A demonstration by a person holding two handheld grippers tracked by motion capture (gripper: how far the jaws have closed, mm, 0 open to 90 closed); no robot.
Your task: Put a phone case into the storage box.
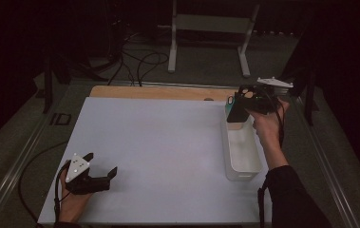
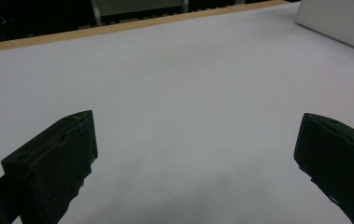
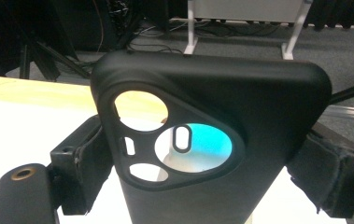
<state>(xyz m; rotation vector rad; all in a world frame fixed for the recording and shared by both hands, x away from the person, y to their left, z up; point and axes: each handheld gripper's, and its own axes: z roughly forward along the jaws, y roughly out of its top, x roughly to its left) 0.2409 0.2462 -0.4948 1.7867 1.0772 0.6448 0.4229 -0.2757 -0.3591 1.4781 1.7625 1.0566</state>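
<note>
At the near left corner of the white table (image 1: 158, 142), the left gripper (image 1: 102, 167) rests low over the bare surface, held by a hand (image 1: 73, 202); its jaws stand wide apart with nothing between them, as the left gripper view also shows. Farther right, a white bin (image 1: 241, 156) sits along the table's right edge, its long side running away from the person. Above the bin's far end, the right gripper (image 1: 238, 110) is clamped on a black phone case (image 1: 237, 111), lifted clear of the table. In the right gripper view the case (image 3: 221, 116) stands upright between the jaws, its camera cutouts facing the lens.
</note>
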